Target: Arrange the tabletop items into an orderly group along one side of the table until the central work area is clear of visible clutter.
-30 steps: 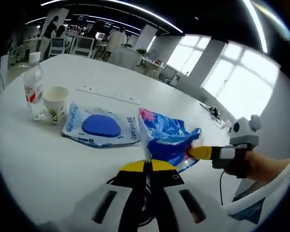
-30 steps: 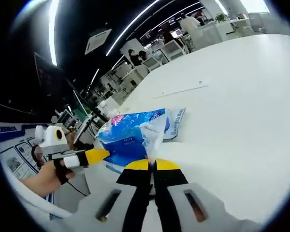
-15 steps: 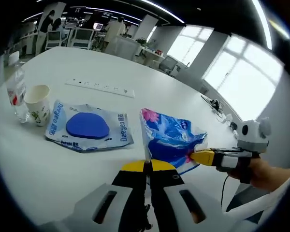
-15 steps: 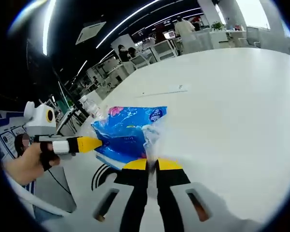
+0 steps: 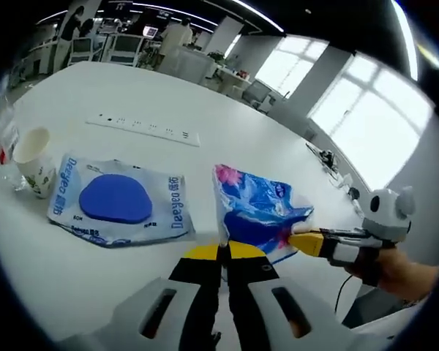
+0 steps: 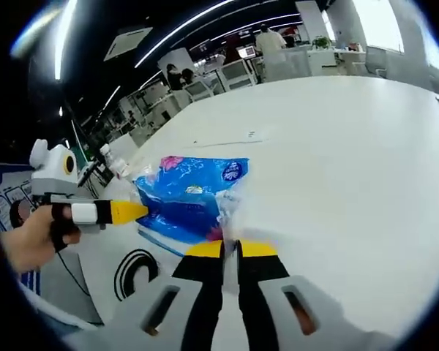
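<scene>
Open-plan office: distant desks (image 5: 110,51) (staffed), strip ceiling lights (image 6: 183,29).

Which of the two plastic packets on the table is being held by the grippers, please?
The blue floral-printed packet, pinched at opposite edges by the left gripper and the right gripper. The white packet with the blue oval lies flat and untouched beside the paper cup.

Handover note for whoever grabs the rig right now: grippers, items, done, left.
Left gripper: shut on the blue patterned bag, at its near edge.
Right gripper: shut on the same bag, opposite edge; the bag hangs between them above the white table.
Flat pack with a blue disc lies mid-table; paper cup and water bottle stand beyond it; power strip further in.
Done: bag picked up.
Left: set the bag beside the others along one side, then tidy the group.
</scene>
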Demonstrator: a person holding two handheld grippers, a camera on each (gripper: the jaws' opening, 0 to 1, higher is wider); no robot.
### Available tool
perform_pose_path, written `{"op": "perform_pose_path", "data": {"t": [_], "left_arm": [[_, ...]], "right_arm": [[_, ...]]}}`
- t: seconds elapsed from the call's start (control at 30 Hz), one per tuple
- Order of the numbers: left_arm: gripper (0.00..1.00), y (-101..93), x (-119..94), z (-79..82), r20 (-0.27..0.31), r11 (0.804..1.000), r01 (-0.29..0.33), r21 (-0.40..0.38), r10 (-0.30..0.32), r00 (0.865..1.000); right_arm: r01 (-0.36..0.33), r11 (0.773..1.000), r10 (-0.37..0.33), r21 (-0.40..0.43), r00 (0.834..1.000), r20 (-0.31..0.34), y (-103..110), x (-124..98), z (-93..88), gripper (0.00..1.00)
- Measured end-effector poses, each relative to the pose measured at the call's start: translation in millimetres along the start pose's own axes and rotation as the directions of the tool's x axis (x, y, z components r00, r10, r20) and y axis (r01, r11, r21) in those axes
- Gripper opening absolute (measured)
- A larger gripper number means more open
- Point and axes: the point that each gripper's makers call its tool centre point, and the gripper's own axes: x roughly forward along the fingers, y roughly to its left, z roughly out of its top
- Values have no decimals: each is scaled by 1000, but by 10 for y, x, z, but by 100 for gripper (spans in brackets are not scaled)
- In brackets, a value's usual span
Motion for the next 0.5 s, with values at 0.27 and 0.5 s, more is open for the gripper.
{"op": "perform_pose_path", "data": {"t": [0.27, 0.5], "left_arm": [[0, -52, 272, 88, -37, 993, -30, 111, 34, 999], [1, 23, 502, 62, -113, 937, -66, 343, 111, 987]], "right_arm": [[35, 999, -35, -1, 999, -19, -259, 120, 186, 0], [41, 998, -44, -38, 997, -62, -416, 325, 249, 0]]}}
